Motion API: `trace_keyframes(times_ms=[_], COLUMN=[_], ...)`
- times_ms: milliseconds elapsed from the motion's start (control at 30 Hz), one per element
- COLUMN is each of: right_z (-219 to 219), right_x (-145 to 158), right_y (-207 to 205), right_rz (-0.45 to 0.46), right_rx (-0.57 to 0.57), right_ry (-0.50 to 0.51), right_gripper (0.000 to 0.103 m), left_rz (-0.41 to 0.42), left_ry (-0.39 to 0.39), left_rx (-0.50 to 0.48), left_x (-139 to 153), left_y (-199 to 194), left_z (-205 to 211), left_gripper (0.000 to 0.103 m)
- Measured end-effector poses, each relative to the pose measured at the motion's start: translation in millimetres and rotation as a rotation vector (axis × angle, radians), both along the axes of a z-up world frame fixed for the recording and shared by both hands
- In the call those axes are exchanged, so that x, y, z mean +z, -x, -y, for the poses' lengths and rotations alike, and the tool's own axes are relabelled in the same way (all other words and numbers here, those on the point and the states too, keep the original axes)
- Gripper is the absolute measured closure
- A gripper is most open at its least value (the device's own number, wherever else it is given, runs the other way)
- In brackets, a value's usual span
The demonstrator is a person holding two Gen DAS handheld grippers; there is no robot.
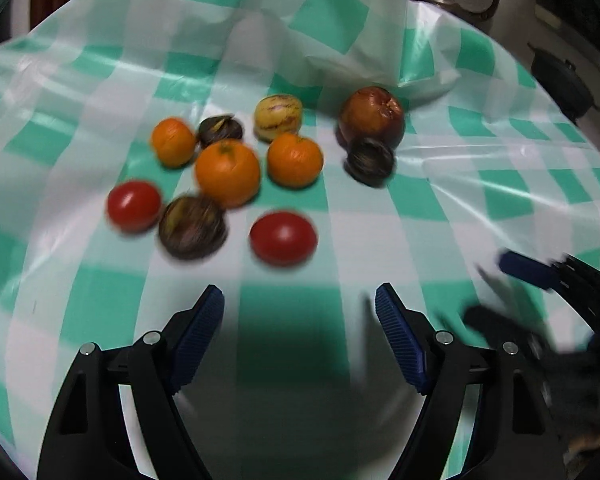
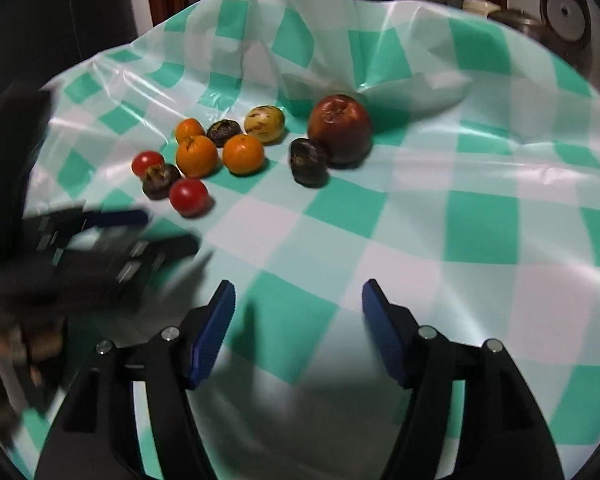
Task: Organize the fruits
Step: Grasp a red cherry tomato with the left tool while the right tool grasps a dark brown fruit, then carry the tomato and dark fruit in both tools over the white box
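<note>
Two grippers, left [image 1: 300, 300] and right [image 2: 299, 296], fingers spread and empty, above clustered fruits [image 1: 228, 172].

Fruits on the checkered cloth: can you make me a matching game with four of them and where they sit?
Things:
1. big red apple
2. striped yellow fruit
3. biggest orange
4. nearest tomato

Places (right wrist view):
A. closest to the grippers, at the front of the group
B. far right, touching a dark fruit in front of it
C. middle of the group, between two smaller oranges
D. at the back, right of a small dark fruit

Pairs: 1-B, 2-D, 3-C, 4-A
</note>
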State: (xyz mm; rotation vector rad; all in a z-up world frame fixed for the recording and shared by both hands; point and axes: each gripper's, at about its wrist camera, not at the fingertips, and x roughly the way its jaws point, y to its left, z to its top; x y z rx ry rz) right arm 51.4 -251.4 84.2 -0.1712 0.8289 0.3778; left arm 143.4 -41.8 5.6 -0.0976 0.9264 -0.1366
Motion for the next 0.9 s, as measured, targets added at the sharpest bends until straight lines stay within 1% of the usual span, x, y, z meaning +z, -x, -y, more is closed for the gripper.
trace_keyframes(times_ms=[33,67,100,167,200,233,267,300,367,433,533,600,667,767,800,833,867,900], right_z=[3.9,7.5,11.9,19.3,22.4,26.4,26.5,29.5,31.5,30.4,15.1,-2.1,-18.8,-45.7,-50.7,-57.1,-61.6,-65.2], right_x=[0.5,1.1,1.9,2.3,1.8,-0.2,-1.0,-2.4,-3.4,-2.6,-6.0,-7.3,-8.6,-13.7,-14.6,-15.3,-15.8,-16.0], right_y=[4.0,4.6,4.9,3.4,3.8,2.4,-1.3,-3.9,-12.9,-24.0,-48.4,-66.8,-82.2,-107.7,-112.3,-118.1,-121.8,-124.2], right_rz=[0.008,0.013,0.014,0.011,0.012,0.009,0.002,-0.009,-0.041,-0.054,-0.088,-0.099,-0.110,-0.127,-0.129,-0.121,-0.111,-0.101], right_rx=[-0.006,-0.012,-0.020,-0.034,-0.040,-0.051,-0.058,-0.065,-0.074,-0.072,-0.059,-0.041,-0.016,-0.007,-0.005,-0.008,-0.014,-0.019], right_ry=[0.007,0.005,-0.013,-0.054,-0.067,-0.084,-0.093,-0.105,-0.134,-0.160,-0.173,-0.165,-0.153,-0.092,-0.081,-0.059,-0.037,-0.019], right_gripper=[0.036,0.035,0.035,0.031,0.031,0.031,0.031,0.031,0.031,0.030,0.029,0.029,0.029,0.030,0.031,0.034,0.040,0.044], left_rz=[0.004,0.008,0.007,0.009,0.010,0.010,0.012,0.013,0.017,0.029,0.055,0.088,0.120,0.129,0.126,0.123,0.118,0.113], left_ry=[-0.011,-0.030,-0.047,-0.039,-0.033,-0.033,-0.038,-0.039,0.010,0.028,0.060,0.077,0.072,0.095,0.107,0.113,0.116,0.117], left_rx=[-0.013,-0.022,-0.028,-0.032,-0.032,-0.031,-0.030,-0.033,-0.047,-0.031,0.001,0.017,0.035,0.060,0.070,0.076,0.080,0.087], left_x=[-0.6,-1.1,-1.4,-1.5,-1.5,-1.5,-1.6,-1.4,-0.2,2.2,8.1,16.4,22.5,22.6,21.1,19.9,18.5,16.8], left_y=[-7.1,-12.6,-18.8,-27.7,-32.1,-34.8,-34.9,-33.6,-23.1,-9.0,18.4,38.7,55.3,68.9,72.4,74.2,74.8,76.0], left_z=[2.8,6.1,9.0,8.9,7.9,7.1,6.0,4.0,-3.7,-11.9,-25.6,-34.6,-41.7,-53.0,-57.1,-60.0,-62.7,-64.5], left_gripper=[0.039,0.044,0.044,0.051,0.053,0.059,0.070,0.072,0.072,0.072,0.072,0.072,0.072,0.072,0.072,0.072,0.072,0.072])
